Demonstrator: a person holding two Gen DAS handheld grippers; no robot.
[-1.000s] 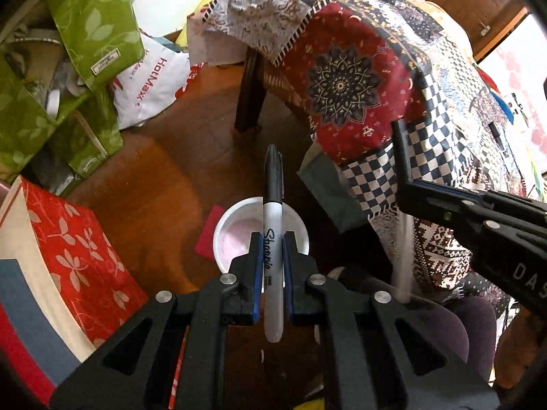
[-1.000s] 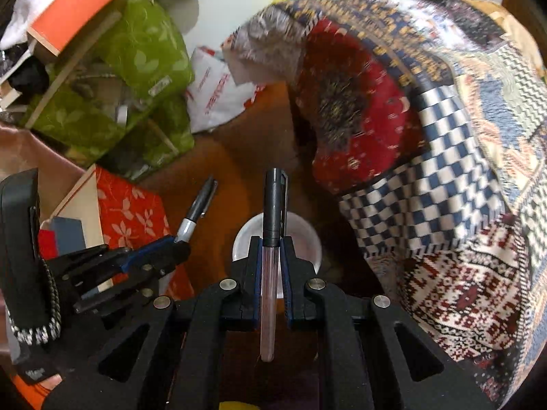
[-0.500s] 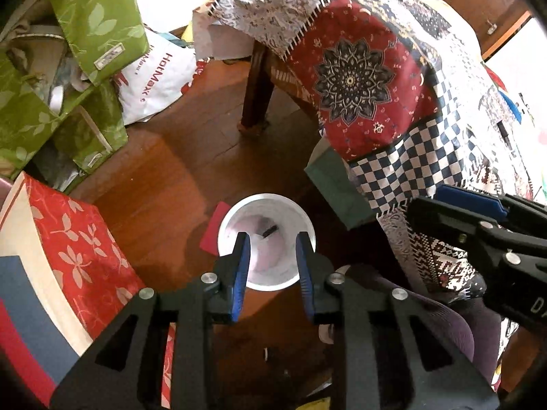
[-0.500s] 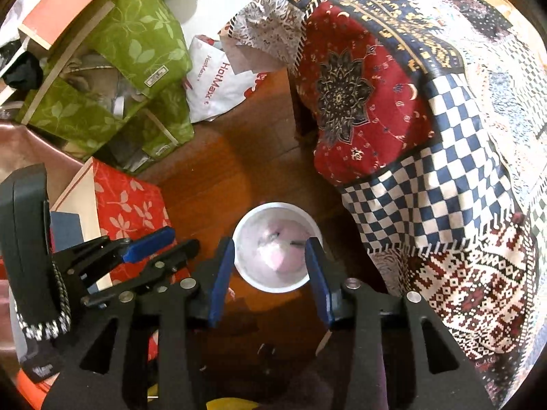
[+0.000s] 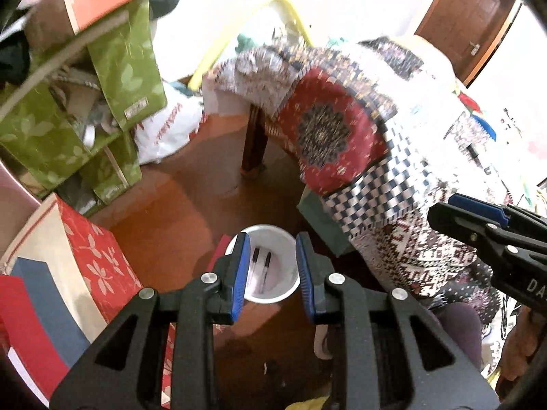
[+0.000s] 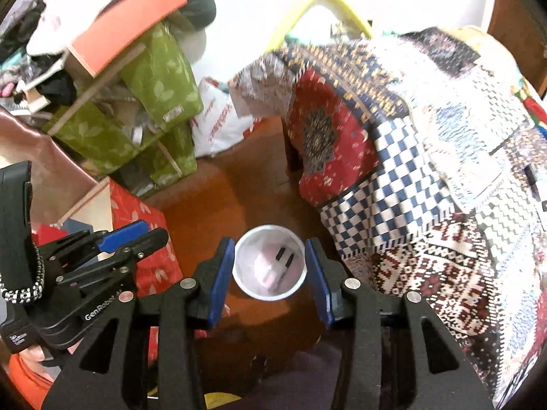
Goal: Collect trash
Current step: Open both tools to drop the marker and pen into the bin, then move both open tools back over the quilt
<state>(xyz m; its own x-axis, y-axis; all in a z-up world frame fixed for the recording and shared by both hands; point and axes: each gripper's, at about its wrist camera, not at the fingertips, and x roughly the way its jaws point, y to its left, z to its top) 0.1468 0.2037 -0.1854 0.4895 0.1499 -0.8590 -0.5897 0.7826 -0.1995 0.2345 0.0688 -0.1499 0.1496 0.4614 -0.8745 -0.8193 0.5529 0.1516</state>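
We see one patchwork cloth (image 5: 342, 130) draped over furniture at right, one white bin (image 5: 270, 266) on the wooden floor (image 5: 177, 212), and two pens (image 5: 261, 270) inside it, lying side by side, caps toward the bin's far rim. Bare floor surrounds the bin. Our left gripper (image 5: 271, 273) and right gripper (image 6: 270, 273) hang above it, jaws parted and empty.

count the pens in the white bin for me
2. Both lie side by side inside the white bin: one pen on the left, the other pen just right of it. More could be hidden underneath.
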